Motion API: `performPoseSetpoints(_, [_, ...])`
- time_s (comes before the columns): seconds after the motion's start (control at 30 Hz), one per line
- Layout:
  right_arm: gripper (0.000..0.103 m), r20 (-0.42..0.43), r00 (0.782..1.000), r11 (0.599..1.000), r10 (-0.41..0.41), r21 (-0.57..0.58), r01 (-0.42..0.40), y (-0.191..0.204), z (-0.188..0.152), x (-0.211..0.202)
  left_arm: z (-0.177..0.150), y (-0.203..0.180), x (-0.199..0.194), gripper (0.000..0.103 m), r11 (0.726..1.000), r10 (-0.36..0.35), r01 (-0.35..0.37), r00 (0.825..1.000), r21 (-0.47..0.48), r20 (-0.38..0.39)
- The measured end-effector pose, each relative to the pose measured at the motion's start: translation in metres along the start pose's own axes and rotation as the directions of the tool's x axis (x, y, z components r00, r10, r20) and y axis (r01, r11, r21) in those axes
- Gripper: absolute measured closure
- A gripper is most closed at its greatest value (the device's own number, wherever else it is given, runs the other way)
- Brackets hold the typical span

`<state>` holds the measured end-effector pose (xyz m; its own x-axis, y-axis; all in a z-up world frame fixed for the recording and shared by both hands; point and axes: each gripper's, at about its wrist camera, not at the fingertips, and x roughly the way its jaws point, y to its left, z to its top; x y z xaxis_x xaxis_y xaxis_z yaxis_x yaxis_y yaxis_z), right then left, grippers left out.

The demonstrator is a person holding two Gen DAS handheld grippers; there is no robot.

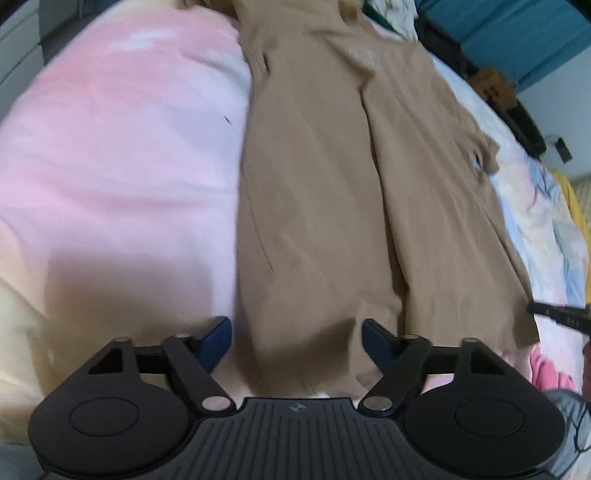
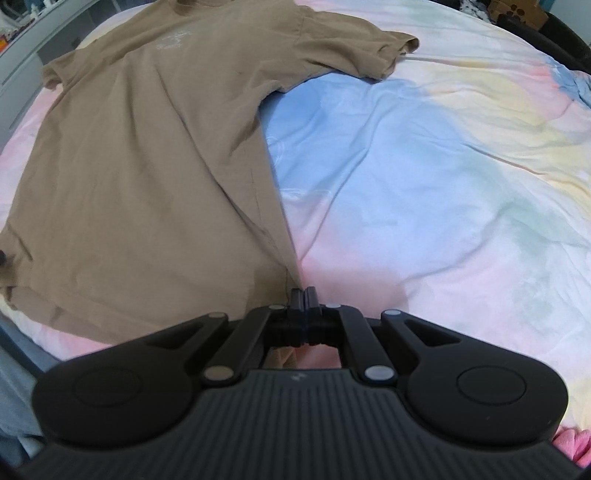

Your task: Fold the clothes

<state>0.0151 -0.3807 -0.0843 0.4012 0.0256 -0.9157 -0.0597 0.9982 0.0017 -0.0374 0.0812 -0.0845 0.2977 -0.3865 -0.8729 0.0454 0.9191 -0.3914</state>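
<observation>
The tan T-shirt (image 2: 147,166) is lying across the frame's left half on the pastel bedspread (image 2: 424,184), the right gripper (image 2: 304,295) pinching its hem corner, while the left gripper (image 1: 295,332) is spreading wide over the hem at lower centre.

I am looking at a bedroom in a home. A bed (image 2: 424,166) fills both views, covered with a soft pastel duvet in pink, blue and yellow. Pale drawer fronts (image 1: 18,48) stand beyond its far edge, and loose clothes (image 1: 391,18) lie heaped near a teal panel (image 1: 517,33).
</observation>
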Motion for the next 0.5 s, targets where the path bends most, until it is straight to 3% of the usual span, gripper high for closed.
performPoseSetpoints(0.03, [0.100, 0.000, 1.000, 1.000, 0.003, -0.004, -0.003, 0.001, 0.000, 0.000, -0.001, -0.003, -0.001, 0.062, 1.000, 0.015, -0.014, 1.000, 0.020, -0.011])
performPoseSetpoints(0.13, [0.100, -0.025, 0.999, 0.998, 0.047, -0.045, -0.048, 0.006, 0.001, -0.002, -0.004, -0.009, -0.010, 0.094, 0.998, 0.010, -0.008, 0.999, 0.068, -0.030])
performPoseSetpoints(0.4, [0.100, -0.100, 0.983, 0.953, 0.157, -0.246, -0.177, 0.039, -0.009, -0.040, 0.005, 0.008, -0.084, 0.098, 0.997, -0.054, 0.052, 0.998, 0.064, 0.034])
performPoseSetpoints(0.5, [0.100, -0.114, 0.979, 0.939, 0.172, -0.282, -0.197, 0.044, -0.016, -0.055, 0.008, 0.016, -0.096, 0.098, 0.998, -0.017, 0.015, 0.999, 0.060, 0.033])
